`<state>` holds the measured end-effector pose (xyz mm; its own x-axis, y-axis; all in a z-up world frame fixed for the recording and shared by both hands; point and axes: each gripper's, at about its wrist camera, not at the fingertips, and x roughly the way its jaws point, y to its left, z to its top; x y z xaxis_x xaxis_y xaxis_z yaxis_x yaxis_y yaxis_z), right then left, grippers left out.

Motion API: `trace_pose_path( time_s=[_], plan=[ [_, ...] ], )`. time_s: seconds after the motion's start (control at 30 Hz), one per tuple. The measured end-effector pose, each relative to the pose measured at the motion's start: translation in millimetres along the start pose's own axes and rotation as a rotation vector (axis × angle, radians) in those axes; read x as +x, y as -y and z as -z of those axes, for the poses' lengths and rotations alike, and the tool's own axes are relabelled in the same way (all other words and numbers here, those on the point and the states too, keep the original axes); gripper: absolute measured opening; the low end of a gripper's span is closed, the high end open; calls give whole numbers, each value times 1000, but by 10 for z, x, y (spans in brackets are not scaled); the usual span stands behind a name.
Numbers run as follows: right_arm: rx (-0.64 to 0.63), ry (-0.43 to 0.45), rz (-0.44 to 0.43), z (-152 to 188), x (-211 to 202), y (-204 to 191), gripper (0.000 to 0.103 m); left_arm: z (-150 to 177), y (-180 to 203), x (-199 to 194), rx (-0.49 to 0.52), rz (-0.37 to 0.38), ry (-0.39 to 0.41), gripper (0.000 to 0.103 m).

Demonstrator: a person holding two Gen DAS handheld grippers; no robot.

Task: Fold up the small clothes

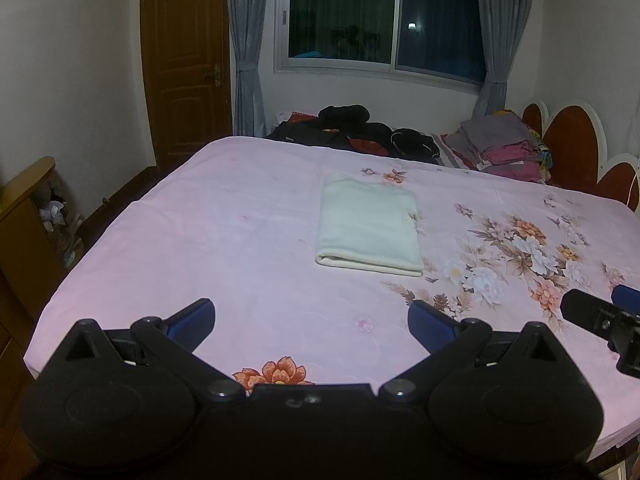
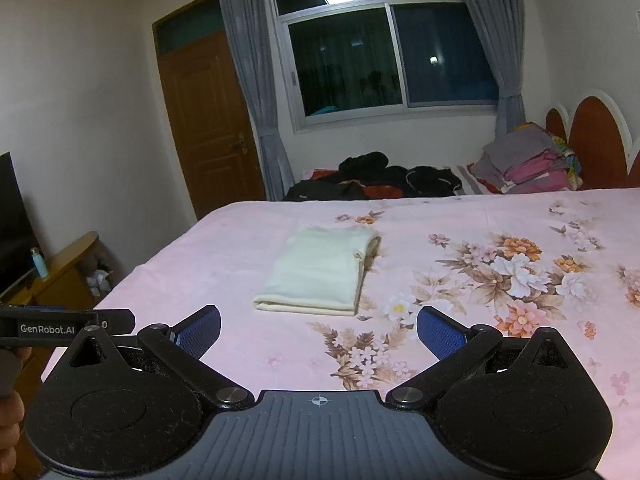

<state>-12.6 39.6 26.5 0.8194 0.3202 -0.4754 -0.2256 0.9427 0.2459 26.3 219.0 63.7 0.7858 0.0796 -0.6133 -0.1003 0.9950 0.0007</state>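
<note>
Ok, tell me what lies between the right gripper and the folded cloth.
Only bare pink bedsheet with printed flowers. Nothing stands between the right gripper and the folded cloth, as the right wrist view shows.

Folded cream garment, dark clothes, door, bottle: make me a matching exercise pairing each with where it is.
1 folded cream garment
2 dark clothes
3 door
4 bottle

A left of the window
B centre of the pink bedsheet
C on the wooden cabinet
D heaped beyond the bed's far edge

Pairs: 1-B, 2-D, 3-A, 4-C
</note>
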Motion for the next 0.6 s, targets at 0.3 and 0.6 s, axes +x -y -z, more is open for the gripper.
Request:
trace_pose_path(
  time_s=[0.3,0.6],
  plan=[
    [3,-8,0,1,53,22,103,18,23,48,11,3,-9,103],
    [16,-31,9,2,208,130,103,-51,76,266,24,46,-16,99]
  ],
)
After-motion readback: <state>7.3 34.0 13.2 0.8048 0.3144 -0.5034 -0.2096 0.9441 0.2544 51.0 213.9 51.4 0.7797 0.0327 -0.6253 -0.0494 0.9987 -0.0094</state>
